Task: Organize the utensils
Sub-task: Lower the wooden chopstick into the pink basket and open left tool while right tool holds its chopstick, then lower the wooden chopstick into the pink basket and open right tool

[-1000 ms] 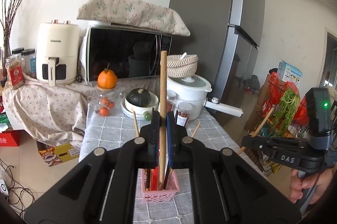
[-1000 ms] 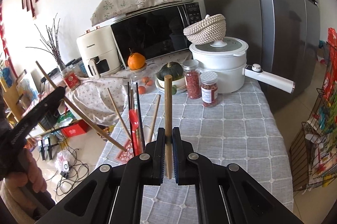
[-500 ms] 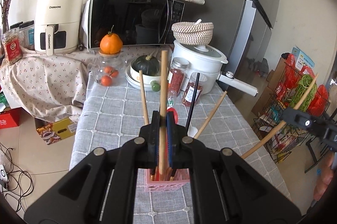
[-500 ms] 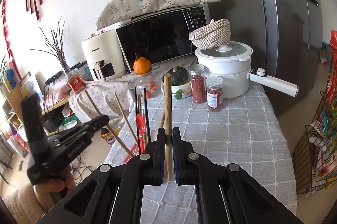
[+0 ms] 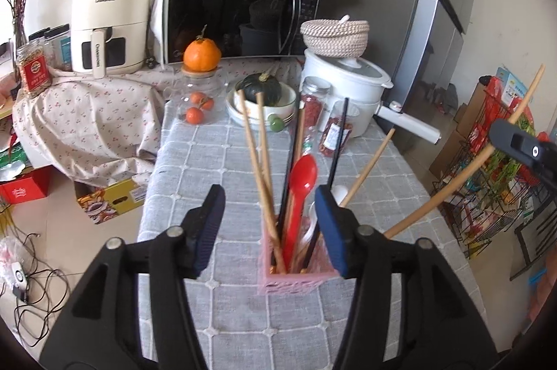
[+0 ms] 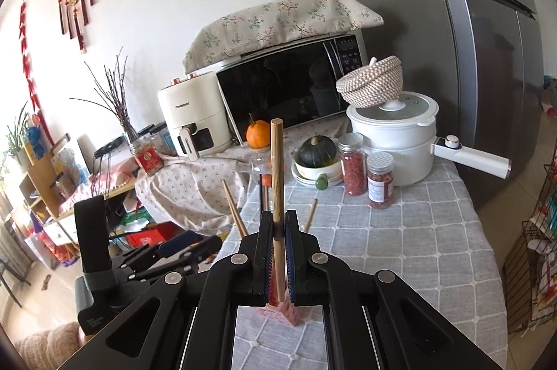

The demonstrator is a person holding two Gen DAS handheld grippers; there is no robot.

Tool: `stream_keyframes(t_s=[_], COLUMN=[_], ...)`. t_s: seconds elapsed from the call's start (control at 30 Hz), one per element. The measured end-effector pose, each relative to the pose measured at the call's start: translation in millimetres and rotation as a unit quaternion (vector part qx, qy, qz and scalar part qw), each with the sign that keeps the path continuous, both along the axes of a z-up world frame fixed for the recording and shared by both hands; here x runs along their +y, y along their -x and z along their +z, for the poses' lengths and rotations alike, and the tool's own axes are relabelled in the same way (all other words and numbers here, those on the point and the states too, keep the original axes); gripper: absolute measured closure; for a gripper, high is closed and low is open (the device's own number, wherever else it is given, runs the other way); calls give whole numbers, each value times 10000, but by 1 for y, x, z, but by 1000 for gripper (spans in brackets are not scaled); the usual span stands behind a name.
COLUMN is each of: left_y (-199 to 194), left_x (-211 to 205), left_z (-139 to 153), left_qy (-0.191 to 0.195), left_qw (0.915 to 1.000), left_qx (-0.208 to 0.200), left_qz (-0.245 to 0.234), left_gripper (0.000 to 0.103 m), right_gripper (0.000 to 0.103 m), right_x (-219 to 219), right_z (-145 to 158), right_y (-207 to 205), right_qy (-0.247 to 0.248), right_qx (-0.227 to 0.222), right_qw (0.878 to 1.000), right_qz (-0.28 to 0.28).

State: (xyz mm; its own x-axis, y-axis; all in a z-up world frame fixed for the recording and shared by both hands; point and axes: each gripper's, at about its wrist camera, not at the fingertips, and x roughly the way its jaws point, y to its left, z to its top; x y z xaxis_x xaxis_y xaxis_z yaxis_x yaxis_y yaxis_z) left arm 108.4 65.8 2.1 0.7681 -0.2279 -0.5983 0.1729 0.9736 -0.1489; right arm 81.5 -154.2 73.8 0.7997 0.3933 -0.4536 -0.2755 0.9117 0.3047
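Note:
A pink utensil holder point(image 5: 298, 279) stands on the grey checked tablecloth point(image 5: 216, 161). It holds several wooden chopsticks point(image 5: 257, 168), black chopsticks point(image 5: 339, 140) and a red spoon point(image 5: 303, 185). My left gripper point(image 5: 269, 223) is open and empty, its jaws on either side of the holder. My right gripper point(image 6: 278, 244) is shut on a wooden chopstick point(image 6: 277, 182), held upright above the holder's pink corner point(image 6: 292, 317). That gripper point(image 5: 522, 148) and its chopstick point(image 5: 463, 171) show at the right of the left wrist view.
At the table's far end stand a white pot point(image 5: 348, 87) with a woven basket on top, two spice jars point(image 6: 365, 175), a bowl with a dark squash point(image 5: 263, 91), and a glass jar under an orange point(image 5: 202, 56). A microwave point(image 5: 240, 18) and air fryer point(image 5: 108, 25) stand behind.
My left gripper has opened and let go of its wooden chopstick, which now stands in the pink holder. My right gripper has moved closer over the holder, still holding its chopstick.

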Motion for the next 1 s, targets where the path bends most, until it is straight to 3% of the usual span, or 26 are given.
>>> stream_keyframes(t_s=[0.3,0.67,0.87,0.93,1.0], left_y=[7,5,6,6,7], left_x=[18,23,21,20,19], left_z=[-18,-28,-29,-29,-28], left_qy=[-263,-279,-301,-326,-323], left_qw=[9989,9973,9970,9969,9969], left_qx=[395,680,715,712,713], left_qz=[41,-34,-68,-52,-51], left_gripper=[26,24,24,24,24], right_gripper=[97,96,96,94,82], right_x=[21,44,47,46,44], right_z=[-21,-64,-75,-74,-70], right_y=[-21,-55,-61,-60,-58], right_qy=[49,226,242,219,177], right_qx=[198,809,916,874,804], right_qw=[9998,9964,9954,9958,9964], right_qz=[76,112,157,186,188])
